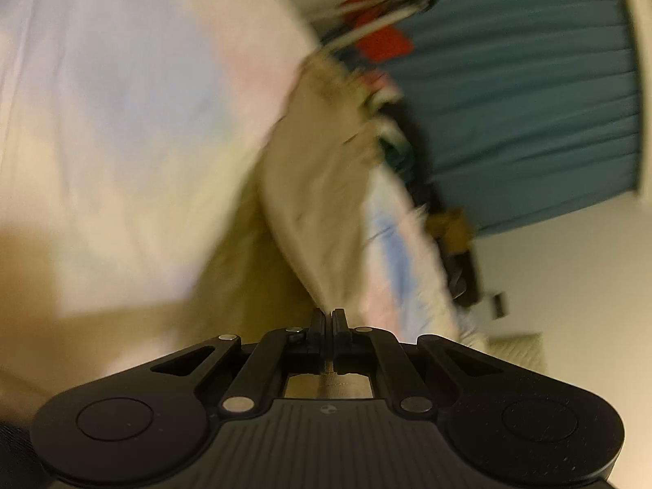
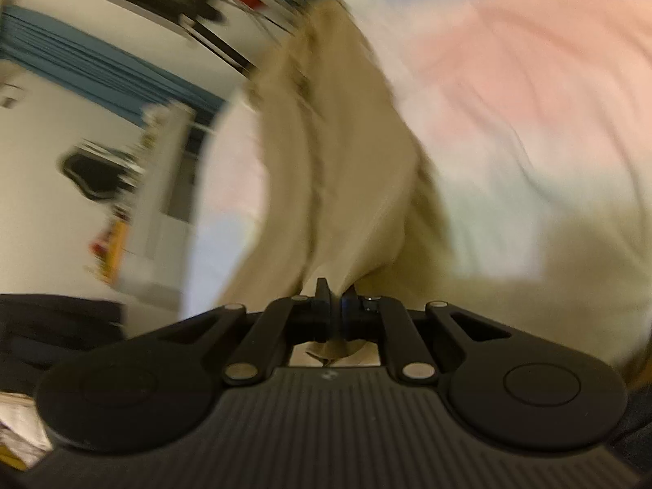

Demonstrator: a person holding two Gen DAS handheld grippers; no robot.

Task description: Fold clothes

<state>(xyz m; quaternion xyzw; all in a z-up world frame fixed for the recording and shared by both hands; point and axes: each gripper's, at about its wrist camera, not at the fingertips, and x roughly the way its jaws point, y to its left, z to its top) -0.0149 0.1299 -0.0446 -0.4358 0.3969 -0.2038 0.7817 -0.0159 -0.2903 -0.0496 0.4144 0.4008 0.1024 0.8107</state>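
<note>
A bed (image 1: 122, 122) in a pastel-patched sheet (pink, blue, white) carries beige trousers (image 1: 326, 203).

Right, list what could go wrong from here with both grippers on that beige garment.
1. The left gripper pinches only a thin edge of the beige garment; the cloth could slip out.
2. The right gripper holds a bunched fold, so layers may be caught unevenly and the fold come out skewed.
3. Most of the garment trails over the pastel bedsheet and could drag and wrinkle.
</note>
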